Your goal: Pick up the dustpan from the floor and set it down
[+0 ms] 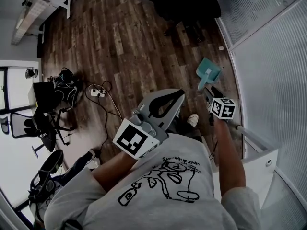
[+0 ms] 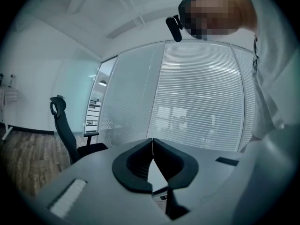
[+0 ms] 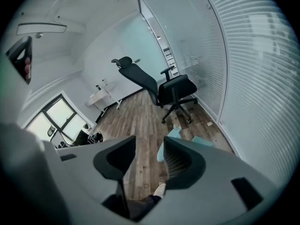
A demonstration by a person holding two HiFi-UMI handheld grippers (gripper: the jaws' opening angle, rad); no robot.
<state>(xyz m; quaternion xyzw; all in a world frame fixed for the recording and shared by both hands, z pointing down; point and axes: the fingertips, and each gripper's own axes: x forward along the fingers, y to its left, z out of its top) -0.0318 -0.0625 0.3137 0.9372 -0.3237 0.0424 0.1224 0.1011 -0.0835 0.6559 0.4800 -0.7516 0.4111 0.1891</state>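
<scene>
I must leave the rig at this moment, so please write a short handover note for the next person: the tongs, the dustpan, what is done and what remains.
Left tongs: shut, empty, pointing about level, away from the job.
Right tongs: open, gripping nothing, angled down at the dustpan.
Dustpan: teal, lying on the wooden floor near the slatted wall, its handle toward the right tongs.
Done: nothing yet; the dustpan is not picked up.
Left: close the right tongs on the handle, lift the dustpan, set it down.
</scene>
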